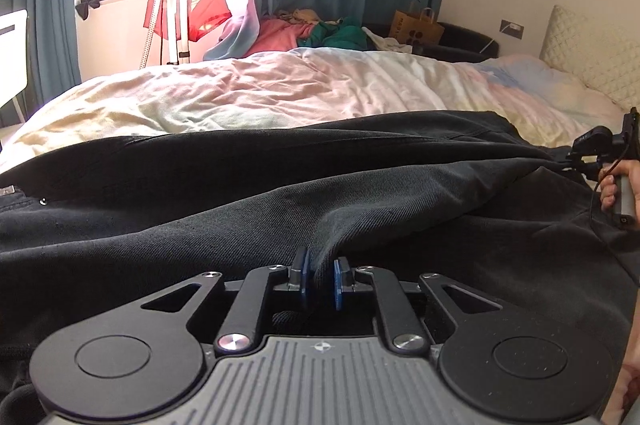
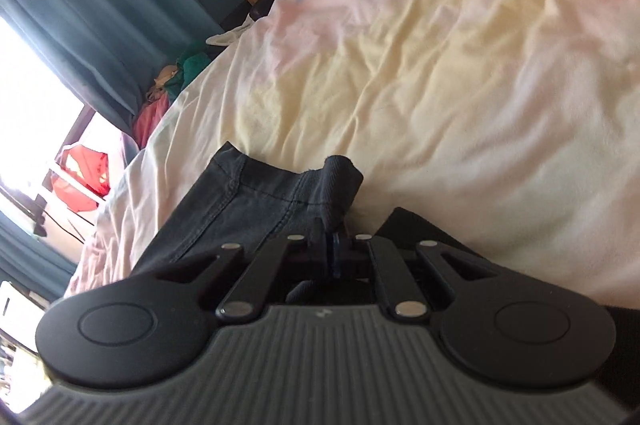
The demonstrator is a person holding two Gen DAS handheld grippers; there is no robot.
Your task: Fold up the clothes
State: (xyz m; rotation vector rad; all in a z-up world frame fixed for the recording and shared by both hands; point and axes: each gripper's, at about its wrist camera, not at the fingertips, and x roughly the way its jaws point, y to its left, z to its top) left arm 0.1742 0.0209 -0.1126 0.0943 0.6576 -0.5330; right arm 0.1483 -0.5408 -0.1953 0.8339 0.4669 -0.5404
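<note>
Both claws clamp the black denim trousers (image 1: 280, 193): left gripper (image 1: 320, 279) mid-leg, right gripper (image 2: 332, 245) at the hem, long axis running between them.

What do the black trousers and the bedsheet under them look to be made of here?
Black trousers: likely denim or heavy cotton twill, matte; diagonal weave lines, a metal rivet and stitched hems show. Bedsheet: thin, soft woven fabric, probably cotton, matte, with fine creases and pastel tints. Both grippers are shut on the trousers.
</note>
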